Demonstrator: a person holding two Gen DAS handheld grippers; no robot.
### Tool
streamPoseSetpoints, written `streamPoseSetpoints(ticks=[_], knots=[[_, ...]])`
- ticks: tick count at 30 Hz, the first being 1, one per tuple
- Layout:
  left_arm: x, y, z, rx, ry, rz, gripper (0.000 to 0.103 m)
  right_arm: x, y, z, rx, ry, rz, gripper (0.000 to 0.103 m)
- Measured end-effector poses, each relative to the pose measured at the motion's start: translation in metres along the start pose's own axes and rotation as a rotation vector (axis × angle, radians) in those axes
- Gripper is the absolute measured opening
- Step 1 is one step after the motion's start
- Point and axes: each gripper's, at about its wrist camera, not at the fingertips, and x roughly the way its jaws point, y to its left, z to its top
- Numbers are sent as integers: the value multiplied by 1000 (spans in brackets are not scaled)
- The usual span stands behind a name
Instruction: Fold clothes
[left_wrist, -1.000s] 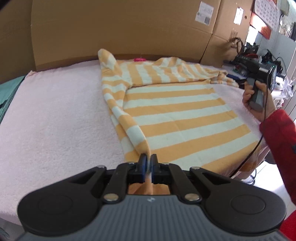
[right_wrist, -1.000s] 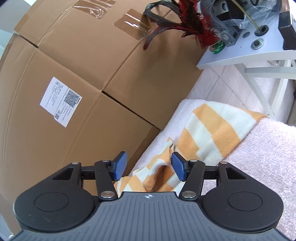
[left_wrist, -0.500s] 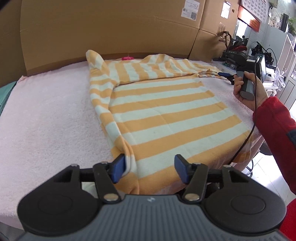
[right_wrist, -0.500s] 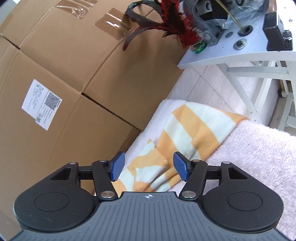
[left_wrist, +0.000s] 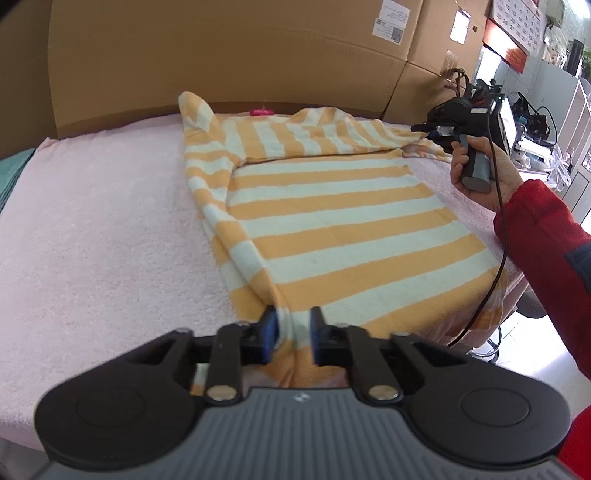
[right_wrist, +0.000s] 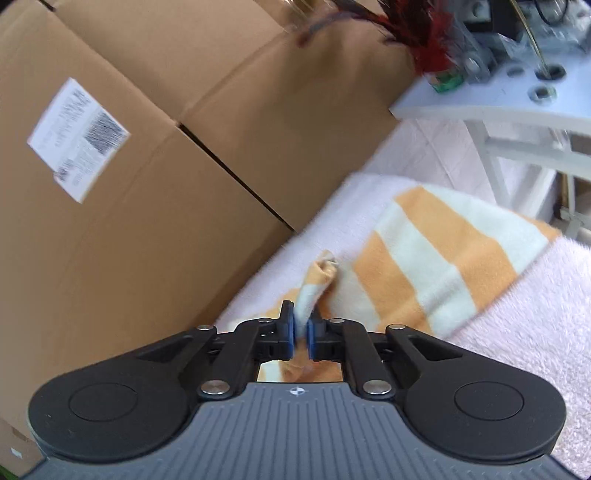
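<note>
An orange-and-white striped shirt (left_wrist: 332, 229) lies spread on the pink towel-covered table (left_wrist: 92, 240), its left sleeve folded in over the body. My left gripper (left_wrist: 292, 328) is at the near hem, jaws closing on a bunched fold of striped fabric between the pads. In the right wrist view my right gripper (right_wrist: 301, 332) is closing on a pinched ridge of the shirt (right_wrist: 424, 273) near the far right sleeve. The left wrist view shows the right gripper (left_wrist: 421, 128) at the shirt's far right corner, held by a hand in a red sleeve (left_wrist: 543, 229).
Tall cardboard boxes (left_wrist: 221, 55) wall off the back of the table, and they fill the left side (right_wrist: 147, 221) of the right wrist view. A white side table (right_wrist: 498, 110) with clutter stands beyond the right end. A small pink object (left_wrist: 261, 111) lies behind the collar.
My left jaws opened wide at the hem and have narrowed again around the fabric. The right jaws went from wide open to pinching the fabric, and the right hand rose slightly.
</note>
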Motion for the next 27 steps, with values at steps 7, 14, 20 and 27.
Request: streamPoseSetpoints(ticks=[7, 14, 20, 27], knots=[[-2, -2, 7, -39, 0, -90, 0, -40, 14, 18, -94, -229, 50, 8], [1, -18, 1, 52, 42, -53, 47, -6, -22, 22, -62, -139, -67, 9], [-8, -30, -9, 105, 16, -93, 87, -21, -14, 21, -132, -280, -88, 13], [-3, -53, -19, 165, 55, -274, 101, -34, -14, 15, -85, -210, -61, 32]])
